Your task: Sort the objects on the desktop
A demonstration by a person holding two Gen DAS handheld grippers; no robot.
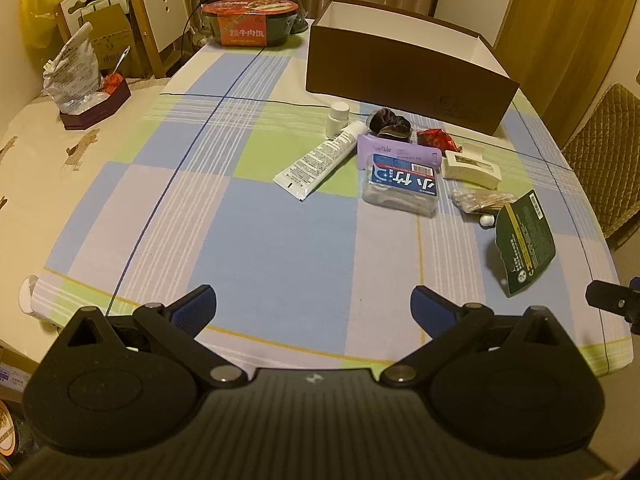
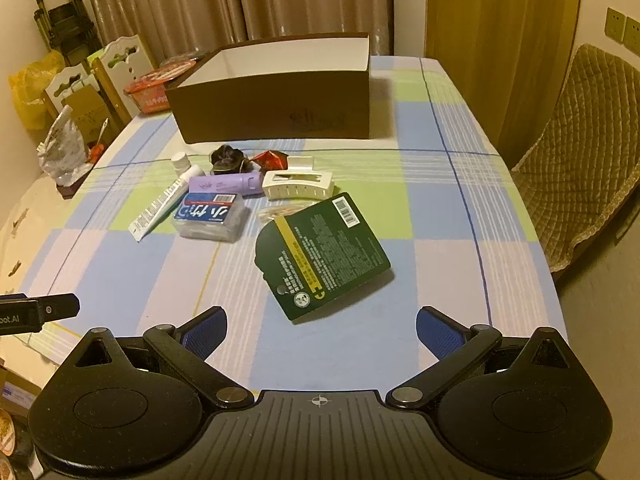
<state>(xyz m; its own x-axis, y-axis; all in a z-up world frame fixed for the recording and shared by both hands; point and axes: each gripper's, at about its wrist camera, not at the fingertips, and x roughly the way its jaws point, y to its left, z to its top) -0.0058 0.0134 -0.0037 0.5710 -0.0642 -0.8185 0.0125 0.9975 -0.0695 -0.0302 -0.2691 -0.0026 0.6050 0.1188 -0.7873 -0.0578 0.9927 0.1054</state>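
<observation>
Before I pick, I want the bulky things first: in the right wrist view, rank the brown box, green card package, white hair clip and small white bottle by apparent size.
1. brown box
2. green card package, though nearer the camera
3. white hair clip
4. small white bottle

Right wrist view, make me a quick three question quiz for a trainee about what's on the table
1. True or false: the brown box already holds sorted items.
2. Which item lies nearest the right hand-held gripper? A) white tube B) green card C) hair clip
3. Fill in: the purple case lies between the floss box and the dark ____.

Key:
1. False; the visible interior is bare.
2. B, the green card.
3. Scrunchie.
</observation>
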